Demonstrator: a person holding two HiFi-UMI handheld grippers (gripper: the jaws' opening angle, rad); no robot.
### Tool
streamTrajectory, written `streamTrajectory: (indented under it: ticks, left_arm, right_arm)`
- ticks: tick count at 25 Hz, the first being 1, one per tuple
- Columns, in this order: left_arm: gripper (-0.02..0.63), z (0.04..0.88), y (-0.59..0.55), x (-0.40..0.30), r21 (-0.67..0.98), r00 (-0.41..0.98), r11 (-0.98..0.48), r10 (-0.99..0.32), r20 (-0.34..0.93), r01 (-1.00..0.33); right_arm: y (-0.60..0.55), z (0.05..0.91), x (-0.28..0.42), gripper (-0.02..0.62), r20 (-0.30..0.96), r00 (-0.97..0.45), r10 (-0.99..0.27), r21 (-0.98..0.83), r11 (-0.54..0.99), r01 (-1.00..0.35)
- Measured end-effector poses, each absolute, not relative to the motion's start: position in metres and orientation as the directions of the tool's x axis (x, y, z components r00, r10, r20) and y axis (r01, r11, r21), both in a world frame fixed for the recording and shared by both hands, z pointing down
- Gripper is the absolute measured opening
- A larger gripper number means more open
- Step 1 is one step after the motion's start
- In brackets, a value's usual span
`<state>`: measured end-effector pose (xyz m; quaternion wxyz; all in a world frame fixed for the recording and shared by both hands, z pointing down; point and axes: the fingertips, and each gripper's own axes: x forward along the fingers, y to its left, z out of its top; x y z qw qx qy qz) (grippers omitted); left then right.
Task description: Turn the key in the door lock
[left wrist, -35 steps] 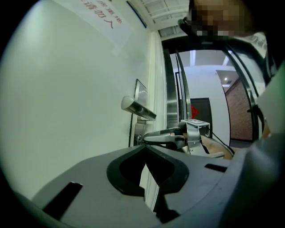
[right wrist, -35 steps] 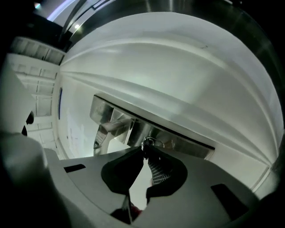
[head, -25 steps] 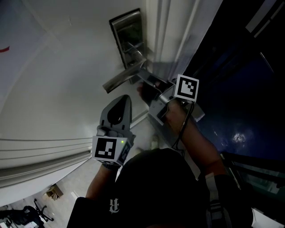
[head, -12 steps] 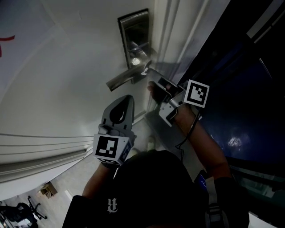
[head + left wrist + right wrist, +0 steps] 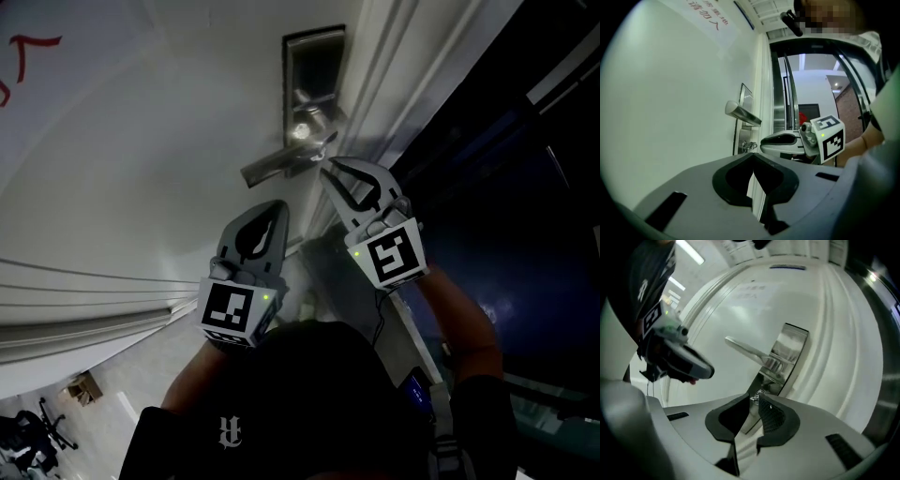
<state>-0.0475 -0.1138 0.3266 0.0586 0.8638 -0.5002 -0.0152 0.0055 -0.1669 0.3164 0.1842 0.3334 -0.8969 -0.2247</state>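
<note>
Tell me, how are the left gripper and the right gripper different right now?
The right gripper is up at the door lock; the left gripper hangs back, short of the handle. The right gripper's fingers pinch the key; the left gripper's fingers are closed on nothing. Both are grey, carry a marker cube with a green light, and point toward the door.

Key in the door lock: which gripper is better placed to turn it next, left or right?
Right. The right gripper has its jaw tips closed on the key just below the lever handle; the left gripper hangs back from the door, jaws together and empty.
</note>
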Motion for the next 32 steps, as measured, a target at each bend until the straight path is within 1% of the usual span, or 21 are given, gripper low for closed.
streamTrajectory:
  ticks: [4, 8, 11, 13, 15, 17, 20, 24, 32]
  left_arm:
    - [0.006, 0.327, -0.113, -0.049, 0.114, 0.494, -0.488, -0.869, 0.033, -0.865]
    - [0.006, 0.329, -0.115, -0.047, 0.114, 0.493, -0.487, -0.869, 0.034, -0.866]
    - [0.006, 0.327, -0.116, -0.046, 0.11, 0.492, -0.487, -0.87, 0.03, -0.867]
    - [0.006, 0.327, -0.117, -0.046, 0.111, 0.489, -0.484, -0.871, 0.032, -0.868]
    - [0.006, 0.327, -0.116, -0.046, 0.11, 0.487, -0.481, -0.873, 0.033, -0.87]
    - [0.006, 0.327, -0.117, -0.047, 0.111, 0.485, -0.479, -0.874, 0.032, -0.871]
    - [0.006, 0.328, -0.116, -0.049, 0.117, 0.482, -0.476, -0.875, 0.034, -0.872]
    - [0.006, 0.33, -0.117, -0.048, 0.129, 0.482, -0.474, -0.876, 0.036, -0.871]
    - [0.006, 0.332, -0.119, -0.05, 0.133, 0.481, -0.473, -0.876, 0.034, -0.871]
  right_arm:
    - [-0.168, 0.316, 0.004, 0.052, 0.141, -0.65, -0.747, 0.792, 0.479, -0.378]
    - [-0.17, 0.32, 0.0, 0.052, 0.097, -0.617, -0.781, 0.95, 0.257, -0.175]
    - [-0.17, 0.324, -0.003, 0.053, 0.069, -0.613, -0.787, 0.995, 0.097, -0.012]
    - [-0.168, 0.327, -0.004, 0.052, 0.065, -0.616, -0.785, 0.996, 0.017, 0.085]
    - [-0.166, 0.329, -0.005, 0.052, 0.079, -0.618, -0.782, 0.985, -0.033, 0.169]
    - [-0.165, 0.332, -0.003, 0.054, 0.109, -0.612, -0.783, 0.971, -0.048, 0.234]
    - [-0.169, 0.334, 0.0, 0.055, 0.128, -0.585, -0.801, 0.951, -0.068, 0.301]
    - [-0.179, 0.336, -0.004, 0.057, 0.108, -0.557, -0.823, 0.932, -0.112, 0.345]
    - [-0.192, 0.335, -0.018, 0.049, 0.042, -0.532, -0.846, 0.911, -0.187, 0.369]
